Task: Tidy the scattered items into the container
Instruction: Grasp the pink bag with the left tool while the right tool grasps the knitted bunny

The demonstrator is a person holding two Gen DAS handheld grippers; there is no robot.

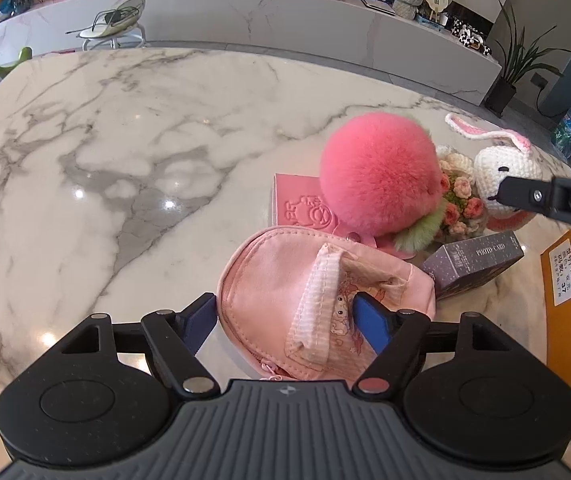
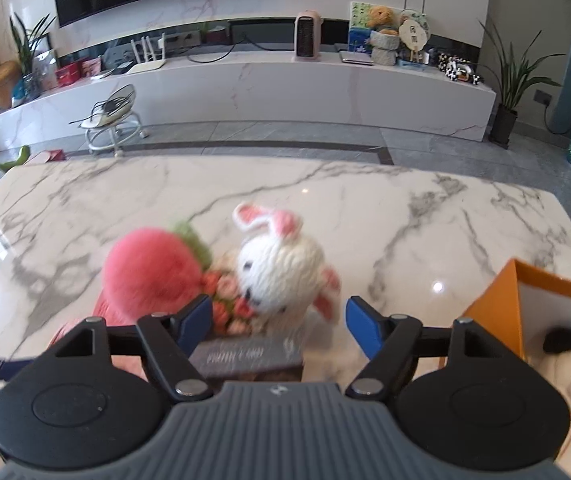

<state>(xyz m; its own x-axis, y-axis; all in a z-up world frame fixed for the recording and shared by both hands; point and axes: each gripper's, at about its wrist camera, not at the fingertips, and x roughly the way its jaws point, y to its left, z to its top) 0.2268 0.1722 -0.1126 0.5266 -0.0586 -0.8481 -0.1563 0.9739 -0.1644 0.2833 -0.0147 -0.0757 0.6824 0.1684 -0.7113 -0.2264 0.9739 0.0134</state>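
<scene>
1. Pink pouch (image 1: 285,304) lies on the marble table (image 1: 125,160), between the wide-open left gripper (image 1: 285,320) fingers, not gripped.
2. Soft, light fabric likely crumples; pinching its thick middle seems safest.
3. Right gripper (image 2: 277,320) hovers open and empty over the crochet bunny (image 2: 281,272), beside the orange box (image 2: 501,304).

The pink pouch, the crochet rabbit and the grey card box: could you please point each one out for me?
pink pouch (image 1: 269,292), left wrist view, on its front panel.
crochet rabbit (image 2: 281,268), right wrist view, on its white head.
grey card box (image 1: 475,258), left wrist view, on its lettered top face.
</scene>
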